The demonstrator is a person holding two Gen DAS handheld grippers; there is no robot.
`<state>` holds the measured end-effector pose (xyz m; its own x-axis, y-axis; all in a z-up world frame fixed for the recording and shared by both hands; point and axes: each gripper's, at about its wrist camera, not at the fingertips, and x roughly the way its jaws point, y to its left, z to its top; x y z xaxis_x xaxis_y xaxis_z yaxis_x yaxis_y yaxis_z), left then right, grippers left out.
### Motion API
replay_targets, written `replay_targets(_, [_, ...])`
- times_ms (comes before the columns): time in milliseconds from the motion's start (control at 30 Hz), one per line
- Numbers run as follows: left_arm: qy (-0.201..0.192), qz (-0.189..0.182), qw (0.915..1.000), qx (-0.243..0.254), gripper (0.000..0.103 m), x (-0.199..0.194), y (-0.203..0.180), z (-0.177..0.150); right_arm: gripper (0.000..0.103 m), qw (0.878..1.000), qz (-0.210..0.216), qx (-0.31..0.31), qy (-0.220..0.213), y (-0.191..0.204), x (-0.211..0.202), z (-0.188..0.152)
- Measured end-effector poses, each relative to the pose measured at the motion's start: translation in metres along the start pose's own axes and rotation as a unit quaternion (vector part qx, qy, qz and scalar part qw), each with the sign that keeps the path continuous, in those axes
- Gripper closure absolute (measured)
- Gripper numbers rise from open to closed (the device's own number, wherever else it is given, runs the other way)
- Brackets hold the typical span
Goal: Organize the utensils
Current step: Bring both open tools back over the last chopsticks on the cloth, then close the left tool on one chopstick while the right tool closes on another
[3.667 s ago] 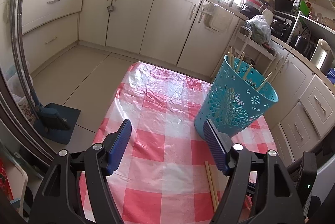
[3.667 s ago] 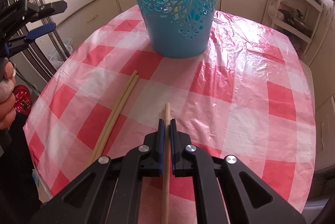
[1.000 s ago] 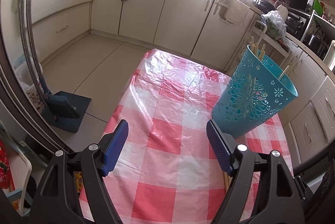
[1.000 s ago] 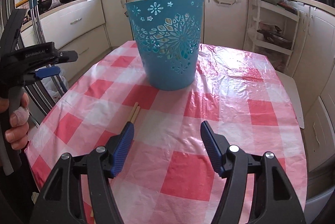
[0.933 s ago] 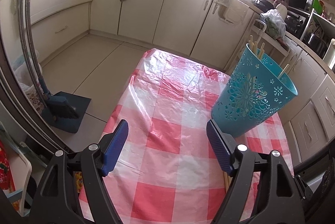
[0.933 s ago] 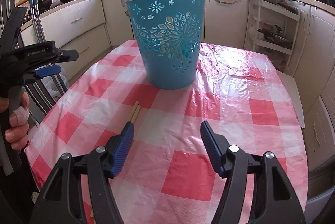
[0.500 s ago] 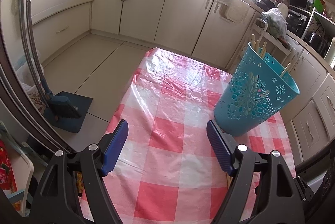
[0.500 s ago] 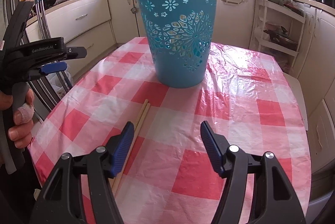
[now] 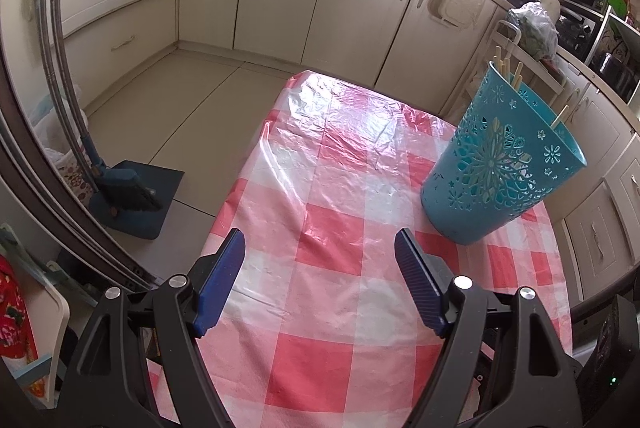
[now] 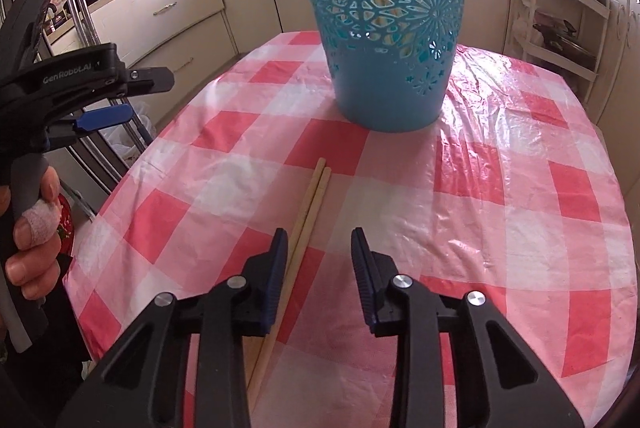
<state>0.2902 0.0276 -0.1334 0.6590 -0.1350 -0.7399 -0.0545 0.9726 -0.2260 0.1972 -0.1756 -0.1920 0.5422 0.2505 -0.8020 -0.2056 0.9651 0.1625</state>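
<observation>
Chopsticks [image 10: 308,216]: pale wood pair, side by side on tablecloth; right claw [image 10: 319,248] closing, not gripping; left claw [image 9: 320,248] released.

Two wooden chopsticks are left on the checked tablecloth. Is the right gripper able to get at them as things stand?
Probably yes: the pair of wooden chopsticks lies bare between the closing right gripper's jaws, hugging the left pad, with nothing over it.

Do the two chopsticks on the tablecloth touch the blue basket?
Apart. The right wrist view shows the chopsticks ending short of the blue basket, with a strip of checked tablecloth between them.
</observation>
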Motion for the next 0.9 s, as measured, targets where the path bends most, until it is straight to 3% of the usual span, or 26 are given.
replay_targets(200, [0.01, -0.002, 0.9998, 0.02, 0.029, 0.003, -0.008, -0.003, 0.077, 0.999, -0.025, -0.023, 0.008, 0.005, 0.004, 0.001])
replay_targets(333, [0.043, -0.029, 0.9971, 0.055, 0.029, 0.013, -0.024, -0.01, 0.09, 0.998, -0.036, -0.039, 0.019, -0.001, 0.001, 0.001])
replay_targets(500, [0.073, -0.06, 0.984, 0.151, 0.029, 0.019, -0.07, -0.035, 0.093, 0.998, -0.041, -0.022, 0.037, -0.027, -0.01, -0.004])
replay_targets(667, [0.094, -0.068, 0.9722, 0.203, 0.03, 0.03, -0.103, -0.057, 0.093, 0.998, -0.047, 0.005, 0.038, -0.051, -0.018, -0.007])
replay_targets(767, [0.103, -0.062, 0.9696, 0.213, 0.042, 0.038, -0.114, -0.066, 0.092, 0.998, -0.039, 0.027, 0.031, -0.059, -0.017, -0.006])
replay_targets(833, [0.108, -0.065, 0.9676, 0.219, 0.058, 0.042, -0.117, -0.07, 0.09, 0.998, -0.041, 0.027, 0.028, -0.058, -0.015, -0.004])
replay_targets(900, [0.114, -0.07, 0.9643, 0.229, 0.085, 0.046, -0.119, -0.073, 0.089, 0.999, -0.042, 0.024, 0.024, -0.056, -0.012, -0.001])
